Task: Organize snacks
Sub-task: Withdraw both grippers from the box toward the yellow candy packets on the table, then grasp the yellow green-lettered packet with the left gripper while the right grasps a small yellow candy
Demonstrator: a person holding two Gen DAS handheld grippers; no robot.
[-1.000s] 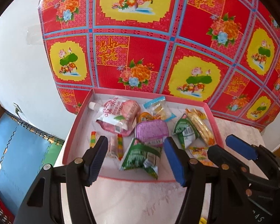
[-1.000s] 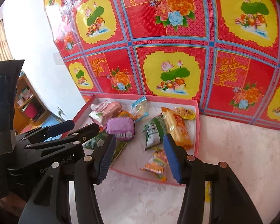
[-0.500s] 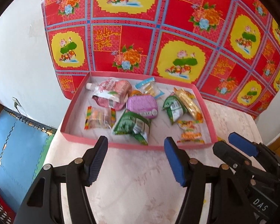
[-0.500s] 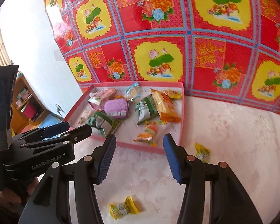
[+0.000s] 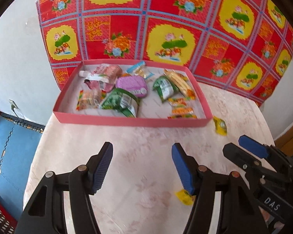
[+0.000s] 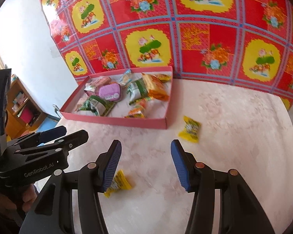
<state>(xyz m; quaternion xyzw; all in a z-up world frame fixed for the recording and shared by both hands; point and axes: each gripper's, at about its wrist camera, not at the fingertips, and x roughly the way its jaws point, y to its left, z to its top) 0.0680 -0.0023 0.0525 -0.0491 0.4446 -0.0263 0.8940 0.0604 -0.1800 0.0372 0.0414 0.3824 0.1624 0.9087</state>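
Note:
A shallow pink tray (image 5: 127,121) (image 6: 115,121) at the back of the table holds several snack packets, among them a purple tin (image 5: 131,85) (image 6: 109,92) and green packets (image 5: 119,102). Two small yellow packets lie loose on the table: one right of the tray (image 5: 220,125) (image 6: 190,129), one nearer (image 5: 184,196) (image 6: 118,183), partly behind a finger. My left gripper (image 5: 141,166) is open and empty, over bare table in front of the tray. My right gripper (image 6: 145,162) is open and empty, just right of the near yellow packet.
The pale marbled table (image 6: 234,136) ends at a red and yellow flowered cloth wall (image 5: 166,29) behind the tray. The table's left edge drops to a blue floor mat (image 5: 11,146). A wooden shelf (image 6: 19,105) stands at far left.
Both grippers have pulled back from over the tray toward the near side of the table. The two loose yellow packets have come into view. Both stay open.

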